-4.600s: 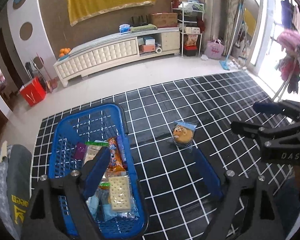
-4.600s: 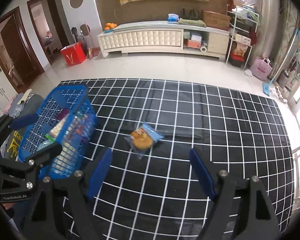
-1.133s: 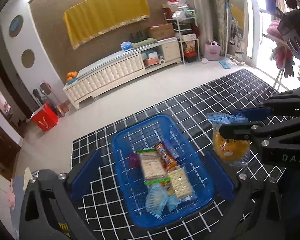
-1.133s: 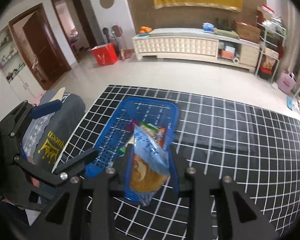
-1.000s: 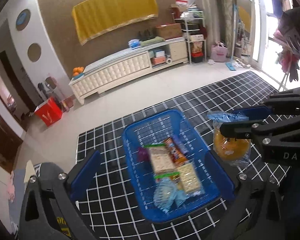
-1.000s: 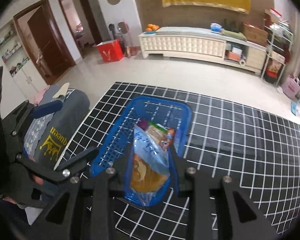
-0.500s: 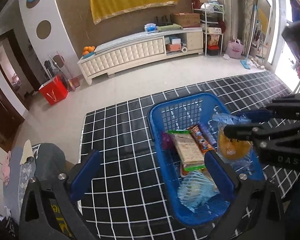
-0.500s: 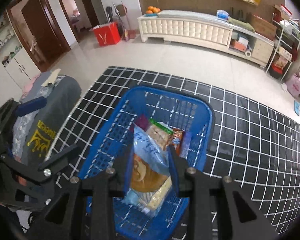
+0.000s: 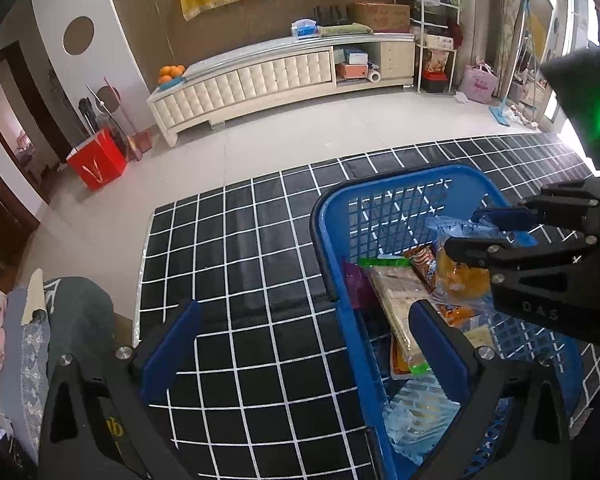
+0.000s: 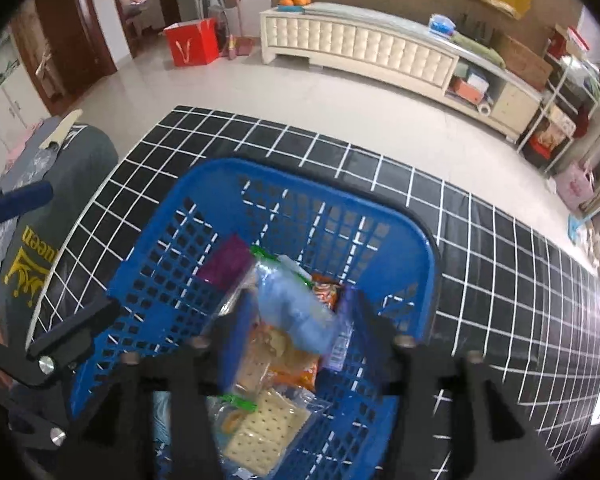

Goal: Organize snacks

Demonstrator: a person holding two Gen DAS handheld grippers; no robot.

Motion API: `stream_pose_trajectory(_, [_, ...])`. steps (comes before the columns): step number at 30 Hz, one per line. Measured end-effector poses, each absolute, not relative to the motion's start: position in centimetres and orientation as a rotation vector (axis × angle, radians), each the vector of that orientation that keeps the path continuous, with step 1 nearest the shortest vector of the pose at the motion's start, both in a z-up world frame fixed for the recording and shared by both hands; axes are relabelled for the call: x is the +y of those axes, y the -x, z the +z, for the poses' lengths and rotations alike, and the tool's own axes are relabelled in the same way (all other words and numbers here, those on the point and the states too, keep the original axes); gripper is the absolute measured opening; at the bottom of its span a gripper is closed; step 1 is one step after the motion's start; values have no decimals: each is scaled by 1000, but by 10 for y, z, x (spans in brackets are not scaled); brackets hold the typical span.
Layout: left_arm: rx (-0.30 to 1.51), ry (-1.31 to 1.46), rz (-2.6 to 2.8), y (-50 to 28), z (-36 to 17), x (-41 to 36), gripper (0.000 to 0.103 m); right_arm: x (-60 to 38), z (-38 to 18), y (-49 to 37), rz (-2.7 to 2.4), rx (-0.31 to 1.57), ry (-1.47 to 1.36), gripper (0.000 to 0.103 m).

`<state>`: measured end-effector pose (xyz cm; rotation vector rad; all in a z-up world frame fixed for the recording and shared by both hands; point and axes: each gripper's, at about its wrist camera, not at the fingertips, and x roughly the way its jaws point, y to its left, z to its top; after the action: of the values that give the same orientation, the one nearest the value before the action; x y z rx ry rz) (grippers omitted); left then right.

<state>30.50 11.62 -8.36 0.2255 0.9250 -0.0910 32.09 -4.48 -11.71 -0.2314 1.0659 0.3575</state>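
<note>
Grid mat (image 9: 260, 272); right hand-held gripper (image 10: 292, 320) w/ snack bag (image 10: 296, 312) over basket (image 10: 204, 184).

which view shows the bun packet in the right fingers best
The left wrist view: sharp, showing the bun packet side-on between the right gripper's fingers, over the basket. The right wrist view shows it closer but motion-blurred.

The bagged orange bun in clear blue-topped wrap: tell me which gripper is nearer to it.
Right. The right gripper is over the blue plastic basket with the bagged orange bun between its fingers. The left gripper hangs open beside it, straddling the basket's near wall.
</note>
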Motion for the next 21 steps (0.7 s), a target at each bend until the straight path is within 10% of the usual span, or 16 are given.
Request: stream_pose_trajectory(21, [662,-85,-76,-186,-20,66,102,-114,-13,-187,281,775,141,83])
